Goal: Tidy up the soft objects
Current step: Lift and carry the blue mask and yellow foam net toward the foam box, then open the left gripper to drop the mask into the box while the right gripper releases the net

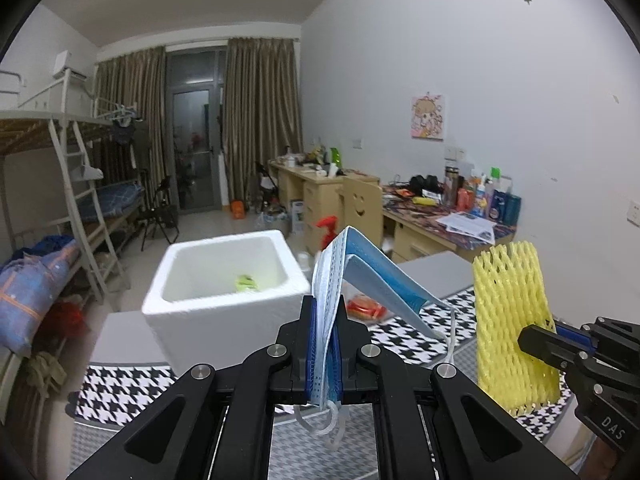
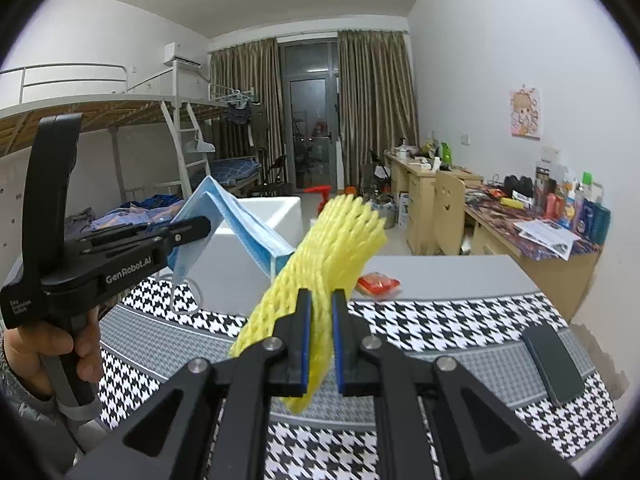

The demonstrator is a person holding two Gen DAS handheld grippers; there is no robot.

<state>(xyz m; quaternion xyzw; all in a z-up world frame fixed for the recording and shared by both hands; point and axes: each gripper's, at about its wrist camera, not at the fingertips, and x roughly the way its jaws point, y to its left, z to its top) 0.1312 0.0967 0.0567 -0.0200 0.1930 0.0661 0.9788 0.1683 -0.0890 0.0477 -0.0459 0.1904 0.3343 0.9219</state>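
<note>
My left gripper (image 1: 325, 308) is shut on a blue and white face mask (image 1: 372, 268), held up in the air; its ear loops hang below the jaws. The mask also shows in the right wrist view (image 2: 244, 220) with the left gripper (image 2: 200, 226). My right gripper (image 2: 321, 300) is shut on a yellow foam net sleeve (image 2: 332, 248), which also shows in the left wrist view (image 1: 512, 320) held by the right gripper (image 1: 532, 340). A white foam box (image 1: 224, 280) stands open ahead on the table, with a small green object (image 1: 246, 282) inside.
A houndstooth cloth (image 2: 460, 320) covers the near table. A red packet (image 2: 378, 284) lies on the grey table top beyond it. A black phone (image 2: 554, 362) lies at the right. A red spray bottle (image 1: 329, 228) stands behind the box. Cluttered desks line the right wall.
</note>
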